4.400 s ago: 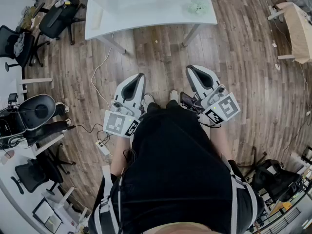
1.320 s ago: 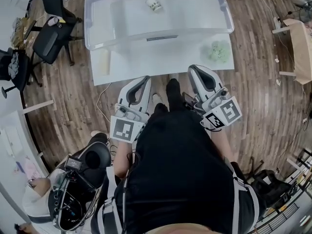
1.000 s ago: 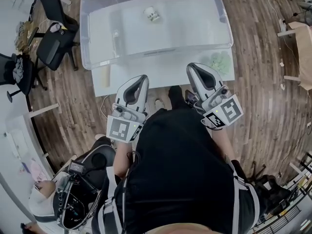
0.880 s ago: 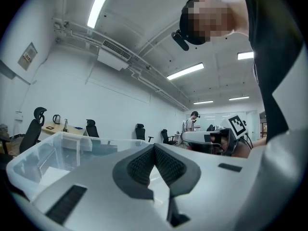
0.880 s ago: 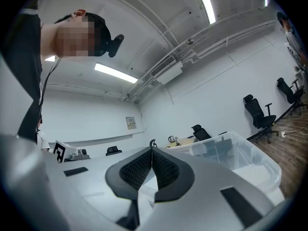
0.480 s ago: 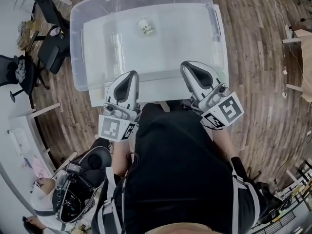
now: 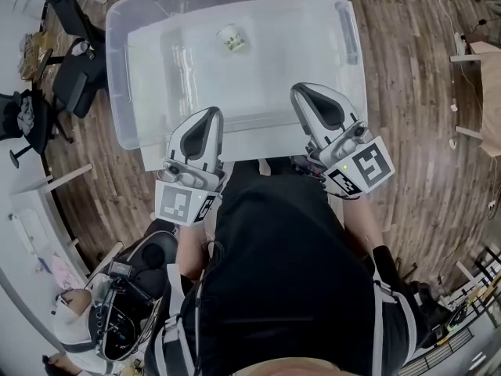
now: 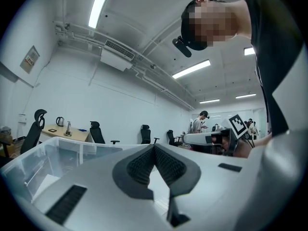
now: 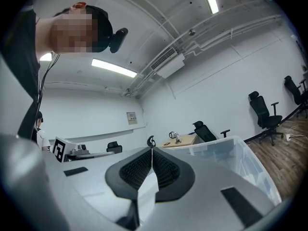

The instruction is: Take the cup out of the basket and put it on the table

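Note:
A small white paper cup [image 7: 230,37] with a green print lies on its side on the floor of a large clear plastic basket [image 7: 117,92]. The basket stands on a white table [image 7: 154,157]. My left gripper [image 7: 213,112] hovers over the basket's near rim, shut and holding nothing. My right gripper [image 7: 300,91] is level with it over the near right part of the basket, also shut and holding nothing. Both are well short of the cup. In the left gripper view the left gripper [image 8: 154,146] has its pads together; the right gripper [image 9: 152,149] shows the same in its own view.
Black office chairs [image 7: 69,81] stand left of the table on the wooden floor [image 7: 407,131]. A person with equipment [image 7: 117,319] is at the lower left. A wooden piece [image 7: 491,61] sits at the right edge. Another person [image 8: 198,123] stands far across the room.
The table and basket have come from far ahead to right under the grippers. Both grippers now reach over the basket's near rim. Their jaws stayed shut.

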A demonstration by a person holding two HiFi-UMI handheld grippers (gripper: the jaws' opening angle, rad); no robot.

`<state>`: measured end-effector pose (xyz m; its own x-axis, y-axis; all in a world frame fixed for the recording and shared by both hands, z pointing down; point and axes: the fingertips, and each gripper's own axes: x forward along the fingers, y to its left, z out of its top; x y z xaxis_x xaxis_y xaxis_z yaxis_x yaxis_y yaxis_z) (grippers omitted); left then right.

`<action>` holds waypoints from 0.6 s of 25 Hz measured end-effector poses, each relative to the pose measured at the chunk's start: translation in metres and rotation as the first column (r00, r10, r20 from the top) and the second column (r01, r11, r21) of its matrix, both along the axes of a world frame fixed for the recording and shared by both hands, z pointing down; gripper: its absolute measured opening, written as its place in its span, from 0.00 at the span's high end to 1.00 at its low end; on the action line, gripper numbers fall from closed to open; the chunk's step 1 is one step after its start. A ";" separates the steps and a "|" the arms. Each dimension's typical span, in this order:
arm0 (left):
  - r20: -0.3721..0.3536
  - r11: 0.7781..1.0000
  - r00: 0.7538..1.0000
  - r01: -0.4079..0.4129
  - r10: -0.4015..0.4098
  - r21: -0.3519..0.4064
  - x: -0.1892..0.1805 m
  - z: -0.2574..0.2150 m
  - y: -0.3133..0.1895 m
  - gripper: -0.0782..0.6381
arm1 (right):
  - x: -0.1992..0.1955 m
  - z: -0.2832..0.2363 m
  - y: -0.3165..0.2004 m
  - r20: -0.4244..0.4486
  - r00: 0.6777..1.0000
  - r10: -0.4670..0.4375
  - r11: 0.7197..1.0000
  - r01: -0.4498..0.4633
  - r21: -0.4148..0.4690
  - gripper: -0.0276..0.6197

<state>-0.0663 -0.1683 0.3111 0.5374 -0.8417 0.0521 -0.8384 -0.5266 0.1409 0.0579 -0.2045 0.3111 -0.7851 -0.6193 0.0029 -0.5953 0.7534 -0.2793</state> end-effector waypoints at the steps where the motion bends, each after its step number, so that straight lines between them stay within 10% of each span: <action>1: 0.000 1.000 1.000 -0.011 0.011 0.003 -0.002 0.000 -0.001 0.87 | -0.004 0.000 -0.001 -0.010 1.000 0.000 1.000 0.000 0.000 0.93; 15: 0.000 0.996 0.996 -0.085 0.085 0.027 -0.046 -0.001 -0.021 0.87 | -0.082 0.053 -0.071 -0.324 0.943 -0.077 0.995 0.051 -0.090 0.76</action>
<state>-0.1127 -0.1889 0.3098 0.6072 -0.7940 0.0297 -0.7903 -0.5996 0.1263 -0.0236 -0.2753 0.3642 -0.7705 -0.5552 0.3131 -0.6152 0.7763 -0.1375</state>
